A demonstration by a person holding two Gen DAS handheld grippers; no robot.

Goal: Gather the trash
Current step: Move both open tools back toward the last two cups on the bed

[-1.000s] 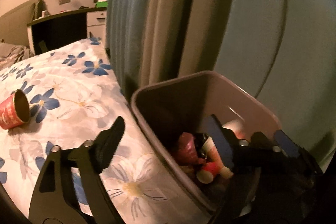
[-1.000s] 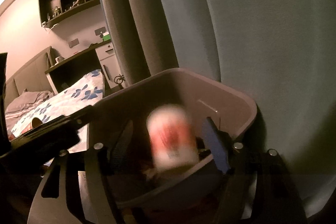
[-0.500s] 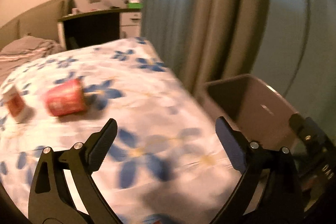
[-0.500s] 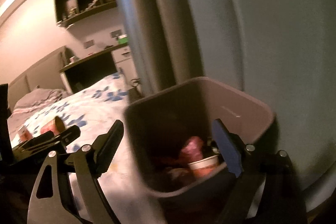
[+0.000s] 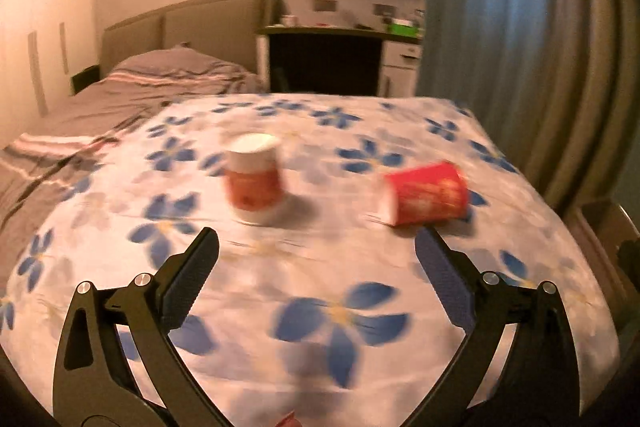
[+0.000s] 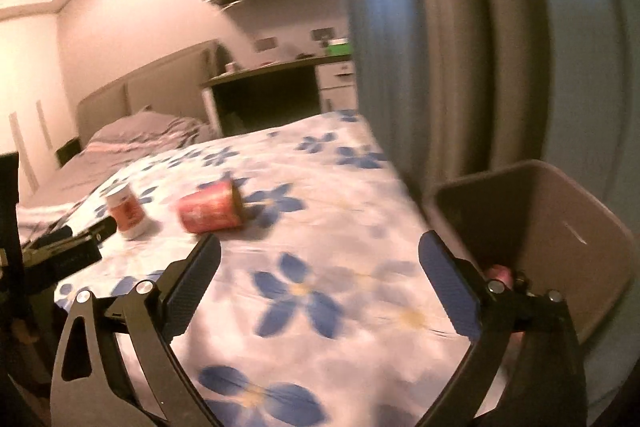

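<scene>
Two grippers, both spread wide and empty. The left gripper has just been opening, nothing between its jaws; it looks across the bed toward the remaining litter. The right gripper has likewise just been opening, nothing between its jaws; it sits over the near right part of the bed, beside the bin.

Items outstanding, on the floral bedspread:
- One white pot with an orange label, upright, mid-bed, left of the pair. Blurred; lid detail not legible.
- One red paper cup, lying on its side, just right of the pot, apart from it. In the right wrist view its open mouth faces right.
- One small red scrap at the very near edge of the left wrist view; too little shows to identify it.

Items apparently collected:
- Bin, dark, standing off the right edge of the bed by the curtain. Something pink shows inside, low against the near wall; the rest of the contents are hidden behind the right finger.

Status, judged: part done. Some trash is in the bin; at least the pot and the cup are left, one for each free gripper.
</scene>
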